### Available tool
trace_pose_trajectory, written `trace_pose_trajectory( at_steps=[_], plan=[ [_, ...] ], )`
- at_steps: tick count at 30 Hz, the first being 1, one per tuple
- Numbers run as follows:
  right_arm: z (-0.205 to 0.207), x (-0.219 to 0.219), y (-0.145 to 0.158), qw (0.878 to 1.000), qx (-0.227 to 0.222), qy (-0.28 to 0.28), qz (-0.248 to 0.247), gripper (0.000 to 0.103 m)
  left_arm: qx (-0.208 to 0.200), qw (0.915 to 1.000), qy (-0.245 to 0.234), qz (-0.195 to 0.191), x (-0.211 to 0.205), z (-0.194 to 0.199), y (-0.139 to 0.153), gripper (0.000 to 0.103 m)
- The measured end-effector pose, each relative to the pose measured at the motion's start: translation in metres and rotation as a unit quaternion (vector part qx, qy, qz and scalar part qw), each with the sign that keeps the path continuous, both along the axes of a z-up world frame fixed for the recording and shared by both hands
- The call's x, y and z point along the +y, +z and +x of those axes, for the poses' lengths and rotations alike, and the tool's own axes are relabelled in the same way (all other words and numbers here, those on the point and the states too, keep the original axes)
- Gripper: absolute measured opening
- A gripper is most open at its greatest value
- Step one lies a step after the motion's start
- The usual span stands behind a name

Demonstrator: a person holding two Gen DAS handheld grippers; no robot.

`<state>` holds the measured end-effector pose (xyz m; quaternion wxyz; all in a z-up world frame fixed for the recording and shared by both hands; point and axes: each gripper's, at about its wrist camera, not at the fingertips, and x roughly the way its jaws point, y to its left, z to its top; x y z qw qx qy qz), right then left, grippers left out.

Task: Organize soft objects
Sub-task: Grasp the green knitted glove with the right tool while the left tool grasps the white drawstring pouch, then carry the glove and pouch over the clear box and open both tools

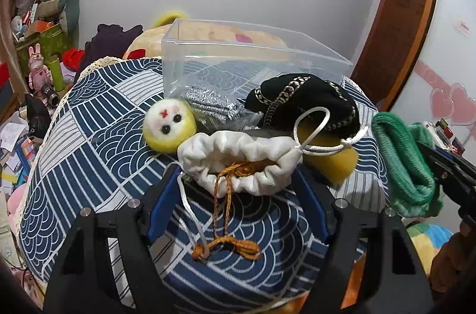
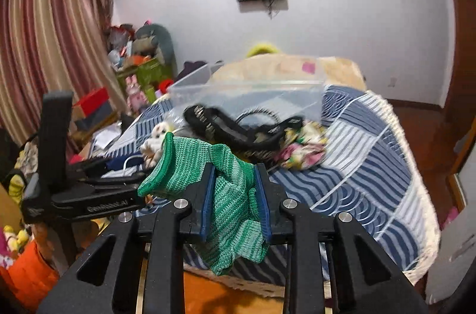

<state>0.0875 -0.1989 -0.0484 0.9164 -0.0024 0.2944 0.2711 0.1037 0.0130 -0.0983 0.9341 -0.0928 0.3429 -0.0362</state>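
In the left wrist view a white drawstring pouch (image 1: 238, 162) with an orange-brown cord (image 1: 229, 248) lies on the blue patterned bedspread (image 1: 98, 135). It sits between the blue pads of my left gripper (image 1: 235, 189), which is open. Behind it are a yellow felt ball with a white face (image 1: 169, 129), a yellow sponge (image 1: 330, 162), a black cloth with patterned trim (image 1: 306, 103) and a bagged silver scrubber (image 1: 211, 103). My right gripper (image 2: 235, 195) is shut on a green knitted cloth (image 2: 184, 165), held off the bed's right side (image 1: 401, 159).
A clear plastic box (image 1: 253, 58) stands open-topped on the bed behind the objects. A floral cloth (image 2: 300, 147) lies beside the black one. Cluttered shelves and toys (image 1: 38, 46) fill the left corner, and a wooden door (image 1: 401, 16) is at the right.
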Motion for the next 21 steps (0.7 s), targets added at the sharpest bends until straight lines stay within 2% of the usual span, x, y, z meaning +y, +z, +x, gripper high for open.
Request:
trace_pose_trajectory(
  at_steps=[3, 8, 13, 21],
  plan=[
    [0.003, -0.004, 0.001, 1.000, -0.003, -0.017, -0.004, 0.023, -0.011, 0.9999, 0.003, -0.002, 0.001, 0.000, 0.001, 0.066],
    [0.009, -0.002, -0.005, 0.999, 0.006, -0.028, -0.013, 0.024, -0.016, 0.9998, 0.010, -0.005, 0.006, -0.002, 0.000, 0.030],
    [0.010, -0.005, -0.003, 0.999, 0.001, -0.037, -0.016, 0.024, -0.019, 0.9995, 0.026, -0.007, 0.011, -0.013, 0.001, 0.024],
    [0.010, -0.013, 0.011, 0.998, -0.017, -0.054, -0.013, 0.024, -0.076, 0.9965, 0.033, -0.010, 0.023, -0.045, 0.038, 0.023]
  ],
)
